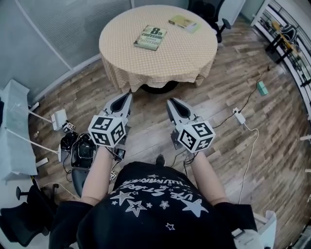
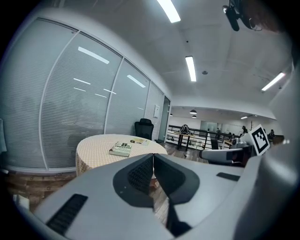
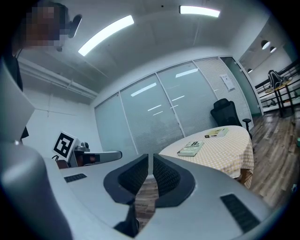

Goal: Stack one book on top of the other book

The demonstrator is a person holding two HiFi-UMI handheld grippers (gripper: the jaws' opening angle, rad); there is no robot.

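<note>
A green book (image 1: 150, 37) lies flat near the middle of the round table (image 1: 121, 53), and a thin yellow-green book (image 1: 184, 22) lies apart from it at the far edge. The same green book (image 2: 122, 149) (image 3: 191, 148) appears in both gripper views, with the thin book (image 2: 139, 141) (image 3: 217, 133) beyond it. My left gripper (image 1: 129, 96) and right gripper (image 1: 170, 103) hang side by side over the wooden floor, well short of the table. Both are shut with nothing between the jaws (image 2: 153, 157) (image 3: 150, 157).
A black office chair (image 1: 210, 12) stands behind the table. A white power strip with cables (image 1: 238, 115) and a small teal object (image 1: 262, 87) lie on the floor to the right. White stands and black gear (image 1: 77, 146) crowd the floor at left. Glass partitions run behind the table.
</note>
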